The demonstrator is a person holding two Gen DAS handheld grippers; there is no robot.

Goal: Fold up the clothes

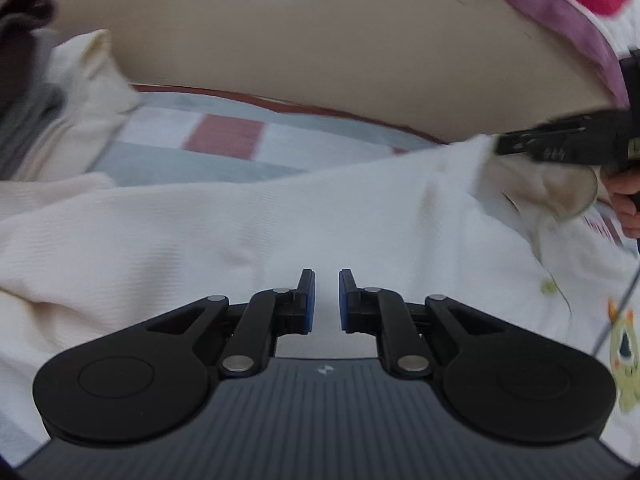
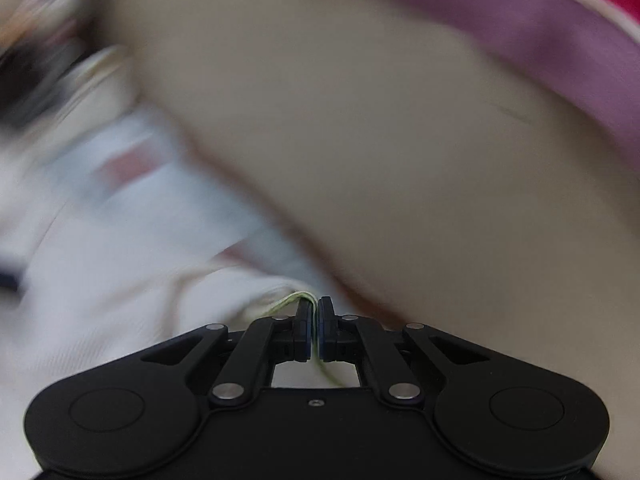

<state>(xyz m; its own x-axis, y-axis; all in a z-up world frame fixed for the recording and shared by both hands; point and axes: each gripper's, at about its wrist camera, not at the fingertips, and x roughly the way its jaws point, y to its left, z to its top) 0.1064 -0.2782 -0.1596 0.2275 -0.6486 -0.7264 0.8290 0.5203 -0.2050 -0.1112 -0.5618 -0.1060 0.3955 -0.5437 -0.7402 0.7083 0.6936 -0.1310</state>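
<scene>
Lying spread under both grippers, the cream sweatshirt [image 1: 248,220] covers a checked blanket [image 1: 224,140]. The left gripper [image 1: 327,300] hovers above it, a narrow gap between its jaws, nothing between them. The right gripper [image 2: 315,328], at three o'clock in the left view, is clenched on the sweatshirt's green-stitched edge. A beige surface [image 1: 300,40] lies at twelve o'clock; purple-trimmed fabric [image 1: 560,12] at one.

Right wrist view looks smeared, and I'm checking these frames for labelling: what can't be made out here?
- Right wrist view: motion blur smears everything beyond the right gripper; only the green-edged hem of the white garment is sharp.
- Left wrist view: the cartoon print is cut off by the right edge.
- Left wrist view: the left gripper body hides the garment below it.
</scene>
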